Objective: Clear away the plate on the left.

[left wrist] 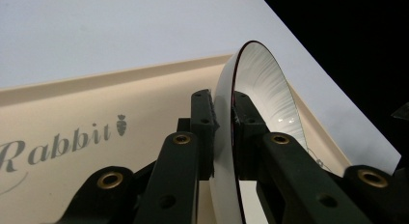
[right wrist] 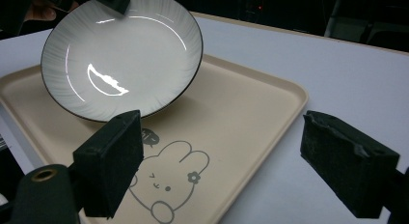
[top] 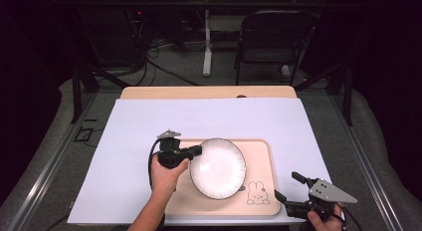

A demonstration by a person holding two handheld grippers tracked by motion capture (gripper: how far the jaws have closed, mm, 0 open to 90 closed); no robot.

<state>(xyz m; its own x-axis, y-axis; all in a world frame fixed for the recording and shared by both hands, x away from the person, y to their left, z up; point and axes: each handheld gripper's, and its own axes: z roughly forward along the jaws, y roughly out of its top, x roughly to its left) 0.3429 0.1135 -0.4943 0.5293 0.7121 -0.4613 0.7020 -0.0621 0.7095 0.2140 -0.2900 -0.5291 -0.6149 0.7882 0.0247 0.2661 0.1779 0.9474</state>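
Note:
A white plate (top: pixel 218 168) with a dark rim and ribbed inside is tilted up over a cream tray (top: pixel 266 156) printed with a rabbit drawing (top: pixel 258 193). My left gripper (top: pixel 197 151) is shut on the plate's left rim; in the left gripper view the plate (left wrist: pixel 263 79) stands on edge, its rim pinched between the two pads (left wrist: pixel 202 113). In the right gripper view the plate (right wrist: pixel 123 60) leans on its lower edge on the tray (right wrist: pixel 251 103). My right gripper (top: pixel 288 187) stands open at the tray's near right corner, holding nothing (right wrist: pixel 231 156).
The tray rests on a white sheet (top: pixel 149 121) that covers a wooden table (top: pixel 209 92). Behind the table stands a dark folding chair (top: pixel 273 37) and a desk leg (top: pixel 207 42) on a grey floor with cables.

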